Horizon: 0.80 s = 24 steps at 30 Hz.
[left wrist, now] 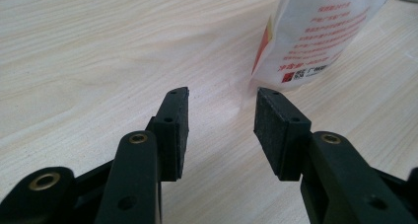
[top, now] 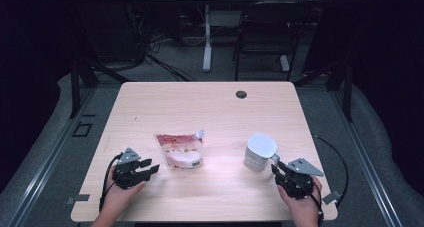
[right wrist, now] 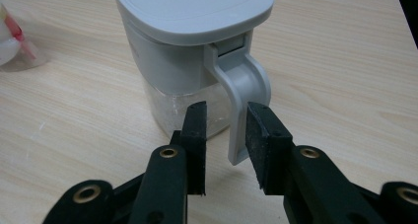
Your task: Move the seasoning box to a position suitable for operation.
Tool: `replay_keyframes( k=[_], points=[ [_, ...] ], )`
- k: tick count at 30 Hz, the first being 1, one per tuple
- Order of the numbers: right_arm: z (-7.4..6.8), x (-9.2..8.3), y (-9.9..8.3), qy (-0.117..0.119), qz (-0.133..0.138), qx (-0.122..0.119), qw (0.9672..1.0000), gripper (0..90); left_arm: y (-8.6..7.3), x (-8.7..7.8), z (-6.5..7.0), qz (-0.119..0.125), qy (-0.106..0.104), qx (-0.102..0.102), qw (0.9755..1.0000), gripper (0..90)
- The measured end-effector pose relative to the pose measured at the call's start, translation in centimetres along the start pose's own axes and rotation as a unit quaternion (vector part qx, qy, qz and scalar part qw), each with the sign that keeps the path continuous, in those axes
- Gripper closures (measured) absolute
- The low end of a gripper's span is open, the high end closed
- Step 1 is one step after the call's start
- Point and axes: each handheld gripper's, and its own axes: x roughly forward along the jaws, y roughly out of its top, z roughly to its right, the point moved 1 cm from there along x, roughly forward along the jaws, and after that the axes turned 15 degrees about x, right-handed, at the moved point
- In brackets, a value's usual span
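Note:
A white and red spouted pouch (top: 180, 149) lies flat on the wooden table (top: 210, 107), left of centre. My left gripper (top: 152, 166) rests low just left of it. In the left gripper view the pouch (left wrist: 315, 31) lies just beyond the right pad, and the left gripper (left wrist: 222, 98) is open with bare table between its pads. At the right stands a lidded grey jug (top: 260, 152) with a clear base. My right gripper (top: 276, 168) reaches it from the near side. In the right gripper view the jug's handle (right wrist: 241, 86) hangs between the jaws of my right gripper (right wrist: 226, 110), close against the right pad, with a gap at the left pad.
A round cable hole (top: 241, 94) sits near the table's far edge. Beyond the table stand a black chair (top: 265, 27) and a white table leg (top: 206, 37), with cables on the floor. Bare wood stretches between pouch and jug.

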Motion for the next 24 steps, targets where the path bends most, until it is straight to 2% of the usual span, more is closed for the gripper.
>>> replay_keyframes(
  k=[3, 7, 11, 17, 24],
  points=[
    [-0.1, 0.4, 0.1, -0.012, -0.003, -0.008, 0.9999, 75.3, 0.0, 0.0, 0.0, 0.000, 0.000, 0.000, 1.0000, 57.3],
    [0.3, 0.6, 0.1, -0.018, -0.005, -0.003, 0.9998, 76.6, 0.0, 0.0, 0.0, 0.001, 0.001, -0.001, 1.0000, 57.2],
    [0.9, 0.7, 0.2, -0.008, -0.007, 0.010, 0.9999, 75.2, 0.0, 0.0, -0.1, 0.002, 0.002, -0.001, 1.0000, 57.2],
    [1.1, 0.7, 0.3, -0.006, -0.003, 0.015, 0.9999, 75.3, 0.0, 0.0, -0.1, 0.002, 0.002, 0.000, 1.0000, 57.3],
    [1.7, 0.8, 0.6, -0.019, 0.000, 0.019, 0.9996, 75.7, 0.0, -0.1, -0.1, 0.003, 0.002, -0.001, 1.0000, 57.3]
  ],
)
